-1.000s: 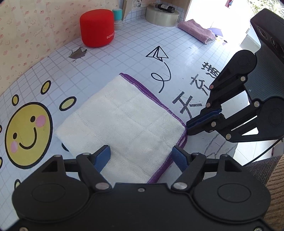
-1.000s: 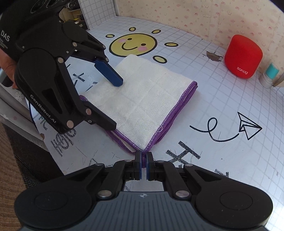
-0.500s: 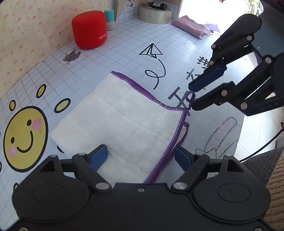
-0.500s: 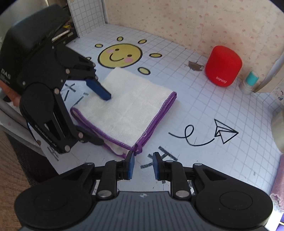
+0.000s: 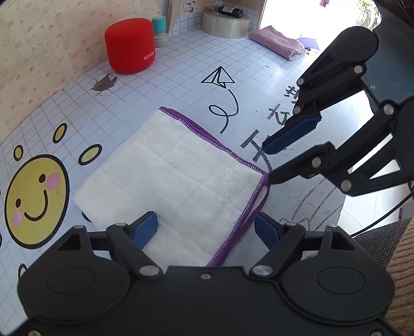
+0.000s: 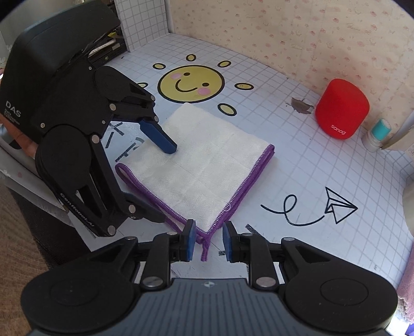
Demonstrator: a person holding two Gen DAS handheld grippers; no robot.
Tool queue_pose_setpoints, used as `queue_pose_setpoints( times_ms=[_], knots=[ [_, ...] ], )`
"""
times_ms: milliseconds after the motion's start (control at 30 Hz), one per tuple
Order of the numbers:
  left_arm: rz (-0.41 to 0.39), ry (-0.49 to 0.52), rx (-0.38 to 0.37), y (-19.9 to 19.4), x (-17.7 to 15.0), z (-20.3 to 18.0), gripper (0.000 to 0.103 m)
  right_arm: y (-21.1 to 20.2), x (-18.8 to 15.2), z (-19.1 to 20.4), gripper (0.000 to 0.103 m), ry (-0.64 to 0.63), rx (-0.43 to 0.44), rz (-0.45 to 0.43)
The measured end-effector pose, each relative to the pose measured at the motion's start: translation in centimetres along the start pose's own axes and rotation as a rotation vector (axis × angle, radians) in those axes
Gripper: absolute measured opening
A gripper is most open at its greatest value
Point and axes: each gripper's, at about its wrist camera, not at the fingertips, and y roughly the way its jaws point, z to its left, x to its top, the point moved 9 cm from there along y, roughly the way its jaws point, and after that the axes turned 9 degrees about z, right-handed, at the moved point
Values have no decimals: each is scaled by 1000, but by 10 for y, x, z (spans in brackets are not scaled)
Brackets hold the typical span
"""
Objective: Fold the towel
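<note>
White towel with purple stitched edging, folded to a rough square, flat on gridded tabletop between sun drawing and paper-plane drawing. Folded layers visible along purple edge in right wrist view; loose purple corner tail trailing off nearest corner.

Left gripper: fingers spread wide, straddling near edge of towel; one blue pad over white cloth, other pad just outside purple hem. Pad-to-cloth contact not resolvable. Nothing pinched.

Right gripper: fingers parted a little, blue pads either side of towel corner and its purple tail, not pressing on them. Seen from left wrist view, tips just beside same corner.

Containers: none open to view. Red cylindrical speaker marked "sanag" near patterned wall; small teal-capped white bottle just beside it. Roll of clear tape farther back with dark bottle lying on top; contents not discernible. Pink folded cloth near table's far edge. Torn patch in table covering in front of speaker.
</note>
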Motion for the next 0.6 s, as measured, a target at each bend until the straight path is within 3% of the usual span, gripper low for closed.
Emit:
queue_pose_setpoints(
  times_ms=[300,400,600],
  knots=[
    [7,29,27,-1,-2,-6,83,18,16,1,21,15,17,-38],
    [10,24,31,-1,-3,-7,83,33,10,5,21,8,49,8],
    [-4,15,39,-5,-3,-7,83,32,5,8,22,-22,36,2]
  ],
)
